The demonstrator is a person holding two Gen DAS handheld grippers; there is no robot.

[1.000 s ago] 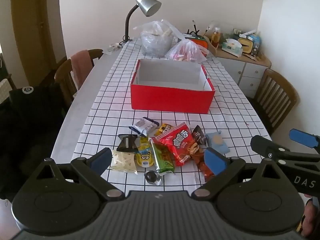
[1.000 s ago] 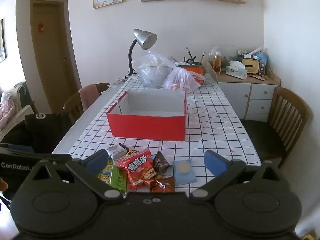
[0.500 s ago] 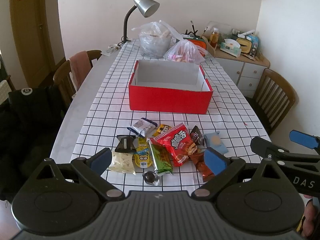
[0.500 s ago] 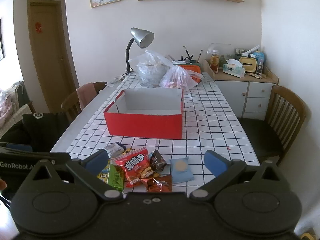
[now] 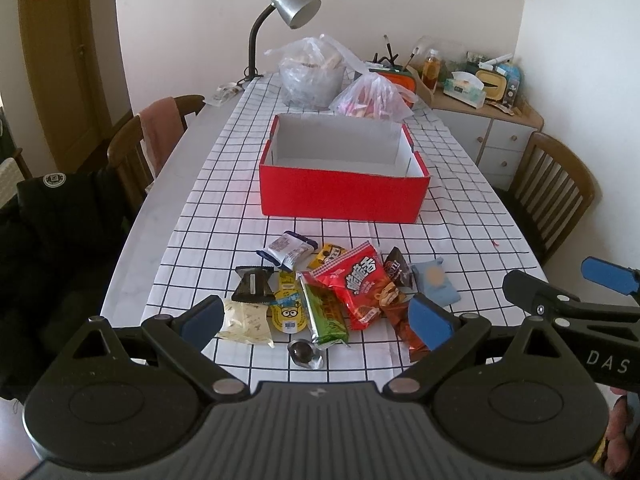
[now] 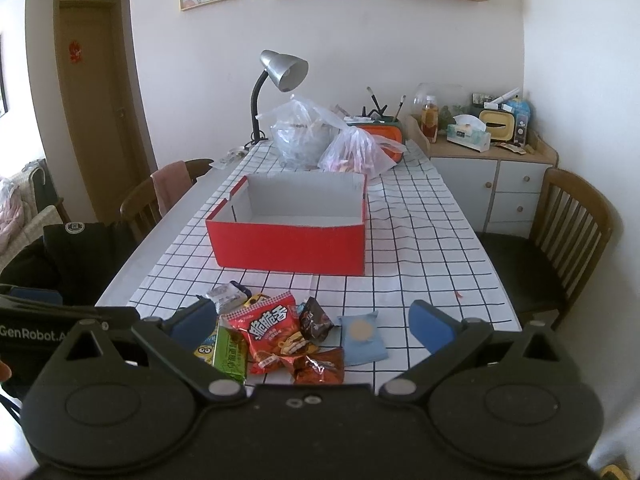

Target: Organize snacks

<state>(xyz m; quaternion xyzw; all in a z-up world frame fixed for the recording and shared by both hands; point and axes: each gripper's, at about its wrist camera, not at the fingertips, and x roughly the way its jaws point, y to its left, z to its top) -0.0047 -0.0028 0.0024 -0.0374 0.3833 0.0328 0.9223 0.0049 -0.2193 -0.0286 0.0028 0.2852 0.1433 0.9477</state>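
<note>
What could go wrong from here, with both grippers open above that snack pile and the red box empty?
The snacks overlap: closing on the red chip bag could drag the green bar or brown packet along. The small round foil piece near the table edge might get knocked off. The left gripper and right gripper are close together and could collide.
</note>
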